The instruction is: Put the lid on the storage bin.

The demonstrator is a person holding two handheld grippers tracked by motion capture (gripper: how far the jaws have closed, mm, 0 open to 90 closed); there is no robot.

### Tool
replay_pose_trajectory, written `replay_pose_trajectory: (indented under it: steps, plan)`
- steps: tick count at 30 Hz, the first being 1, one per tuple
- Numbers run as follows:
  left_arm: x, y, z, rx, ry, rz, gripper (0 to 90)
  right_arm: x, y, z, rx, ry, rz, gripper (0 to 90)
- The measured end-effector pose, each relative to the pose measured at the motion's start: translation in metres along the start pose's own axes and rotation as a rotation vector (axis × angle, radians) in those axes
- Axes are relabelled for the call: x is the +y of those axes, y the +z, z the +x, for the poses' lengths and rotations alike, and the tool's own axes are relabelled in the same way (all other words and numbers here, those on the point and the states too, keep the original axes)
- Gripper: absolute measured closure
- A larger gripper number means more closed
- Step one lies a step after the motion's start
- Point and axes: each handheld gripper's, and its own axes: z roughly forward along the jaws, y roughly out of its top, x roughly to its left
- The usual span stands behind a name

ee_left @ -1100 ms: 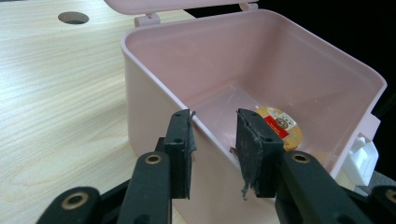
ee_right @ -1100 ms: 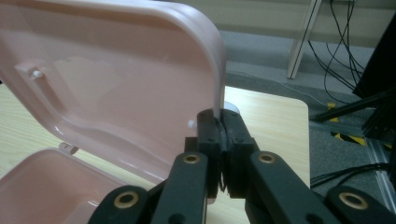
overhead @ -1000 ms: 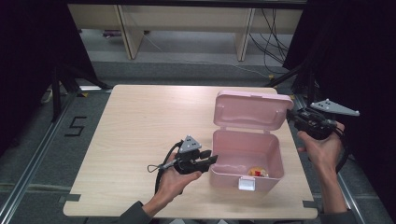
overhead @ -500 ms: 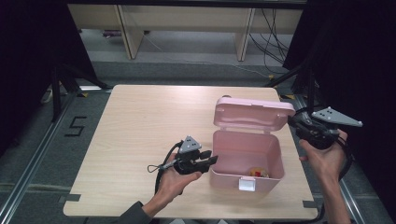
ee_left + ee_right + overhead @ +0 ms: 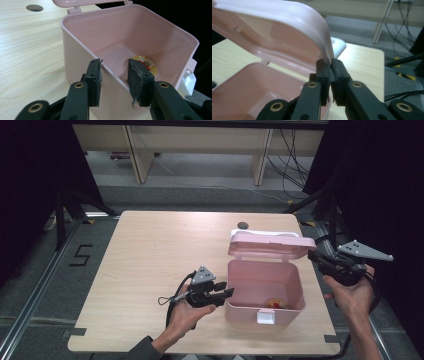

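The right gripper pinches the lid; the left gripper loosely straddles the box wall (jaws have just been opening), half-hiding a round yellow thing.

The left gripper sits low at about seven o'clock in the high view, cradled from beneath in the person's left hand, its fingers pointing toward three o'clock and having just been opening, now standing apart. The right gripper hangs at about four o'clock, held in the right hand with the forearm rising from the bottom edge. Its fingers point toward nine o'clock, pressed nearly together.
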Motion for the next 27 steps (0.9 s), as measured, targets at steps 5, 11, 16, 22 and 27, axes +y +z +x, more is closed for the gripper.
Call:
replay_pose_trajectory:
  steps: [5, 11, 16, 22, 27]
  plan:
    - [0.001, -0.003, 0.0, -0.039, -0.027, -0.008, 60.3, -0.009, -0.007, 0.001, 0.029, 0.011, 0.008, 85.1]
    - [-0.001, -0.017, -0.004, -0.065, -0.001, 0.003, 57.6, -0.02, -0.014, 0.002, 0.055, 0.031, 0.02, 86.8]
    - [-0.004, -0.028, -0.008, -0.082, 0.016, 0.002, 55.8, -0.033, -0.022, 0.004, 0.084, 0.076, 0.024, 87.6]
    - [-0.015, -0.043, -0.007, -0.069, 0.047, 0.017, 54.8, -0.051, -0.026, 0.006, 0.098, 0.088, 0.048, 87.1]
    - [-0.025, -0.054, -0.003, -0.046, 0.06, 0.025, 53.7, -0.067, -0.024, 0.005, 0.124, 0.084, 0.06, 86.5]
